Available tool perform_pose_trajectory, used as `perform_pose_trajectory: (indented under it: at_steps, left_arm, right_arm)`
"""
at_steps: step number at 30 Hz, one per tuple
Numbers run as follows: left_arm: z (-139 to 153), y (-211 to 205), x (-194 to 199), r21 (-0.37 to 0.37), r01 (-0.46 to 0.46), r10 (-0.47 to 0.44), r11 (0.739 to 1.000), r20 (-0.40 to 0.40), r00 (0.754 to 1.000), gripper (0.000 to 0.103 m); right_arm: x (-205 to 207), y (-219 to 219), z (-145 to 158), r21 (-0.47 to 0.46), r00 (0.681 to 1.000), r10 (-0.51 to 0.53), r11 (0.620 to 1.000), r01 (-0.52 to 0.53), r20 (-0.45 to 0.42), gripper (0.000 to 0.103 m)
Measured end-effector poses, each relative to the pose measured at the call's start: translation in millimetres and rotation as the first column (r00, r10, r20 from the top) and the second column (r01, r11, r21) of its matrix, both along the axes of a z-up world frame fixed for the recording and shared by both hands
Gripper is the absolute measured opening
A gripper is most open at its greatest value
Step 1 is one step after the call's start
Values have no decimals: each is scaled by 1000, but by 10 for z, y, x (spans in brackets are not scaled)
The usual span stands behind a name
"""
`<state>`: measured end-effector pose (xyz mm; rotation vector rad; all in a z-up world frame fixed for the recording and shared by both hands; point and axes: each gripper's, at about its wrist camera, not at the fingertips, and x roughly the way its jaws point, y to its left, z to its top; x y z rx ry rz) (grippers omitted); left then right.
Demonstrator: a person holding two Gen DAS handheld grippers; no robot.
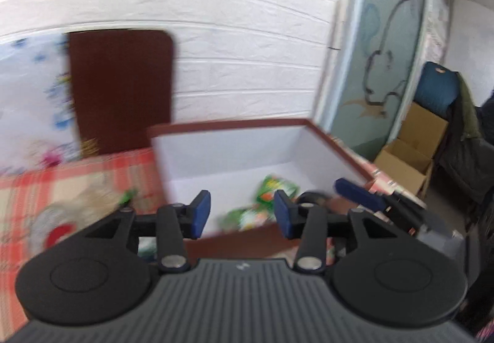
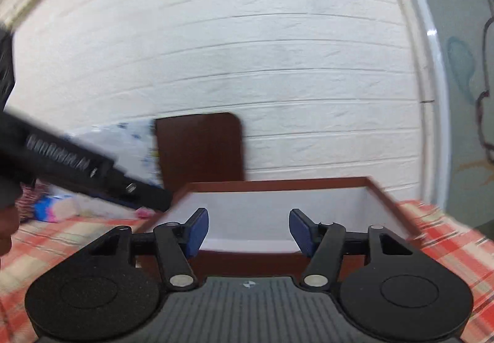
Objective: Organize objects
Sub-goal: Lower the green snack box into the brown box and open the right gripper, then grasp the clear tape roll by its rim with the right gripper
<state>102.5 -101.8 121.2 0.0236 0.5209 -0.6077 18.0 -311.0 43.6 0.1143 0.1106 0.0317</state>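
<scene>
Broadly, by size, downward:

Wall [image 2: 278,50]: white, brick-pattern panels, behind everything.

Surface [image 1: 77,176]: covered in a red and cream checked cloth; blurred in both views.

Brown board [image 1: 120,90]: upright against the wall, behind the box.

Box [image 1: 234,127]: brown outside, white inside, open at the top, standing on the surface. It fills the middle of both views.

Left tool [image 1: 242,213]: jaws moderately wide, nothing between them, poised over the near edge of the box.

Right tool [image 2: 248,230]: jaws wide, empty, aimed at the far wall of the box from the near side. Its blue pad shows in the left view at the box's right rim.

Green packets [image 1: 271,192]: several, lying loose on the box floor toward the near right corner. One more green scrap [image 1: 128,196] lies on the cloth just left of the box.

Dark round item [image 1: 311,196]: inside the box beside the packets; too blurred to name.

Risks: both tools crowd the same box opening, so they could knock together or nudge the light box along the cloth. The packets look thin and slippery; a pinch at the edge would likely slip.

Writing: packet print unreadable through blur; a small pale mark on each tool body, not legible.
</scene>
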Motion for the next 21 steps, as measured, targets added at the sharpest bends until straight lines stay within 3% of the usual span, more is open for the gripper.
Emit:
perform_pose_trajectory:
  at_steps: [2, 3, 7, 10, 11, 13, 17, 19, 21]
  left_arm:
    - [-188, 409, -99, 53, -114, 117, 992, -63, 991, 48]
    - [-317, 622, -113, 87, -184, 193, 979, -106, 975, 48]
    - [-824, 1501, -136, 229, -447, 492, 865, -207, 846, 46]
    - [-1011, 1974, -129, 274, -552, 606, 787, -177, 776, 49]
    - [-1043, 2105, -141, 260, -580, 628, 772, -167, 760, 54]
    - [-1076, 2288, -155, 203, -607, 637, 768, -159, 754, 57]
    - [-1181, 2320, -240, 154, -598, 612, 787, -73, 787, 62]
    - [-1168, 2329, -270, 135, -597, 609, 791, -77, 789, 63]
    - [-1182, 2354, -284, 110, -595, 604, 796, -83, 793, 64]
  right_arm:
    - [-35, 222, -28, 21, 994, 97, 995, -97, -50, 59]
    - [-30, 356, -51, 23, 987, 142, 990, -141, -81, 58]
    - [2, 911, -119, 13, 932, 309, 950, -312, -191, 54]
    - [81, 1358, -96, -42, 906, 357, 926, -375, -226, 54]
    - [183, 1471, -100, -48, 905, 351, 927, -372, -240, 54]
    - [440, 1666, -60, -42, 909, 326, 937, -347, -259, 54]
    - [1060, 1883, -12, -86, 931, 233, 960, -267, -282, 54]
    - [1409, 1946, -51, -103, 924, 187, 967, -233, -334, 53]
    - [1712, 1965, -126, -118, 904, 135, 973, -199, -407, 43]
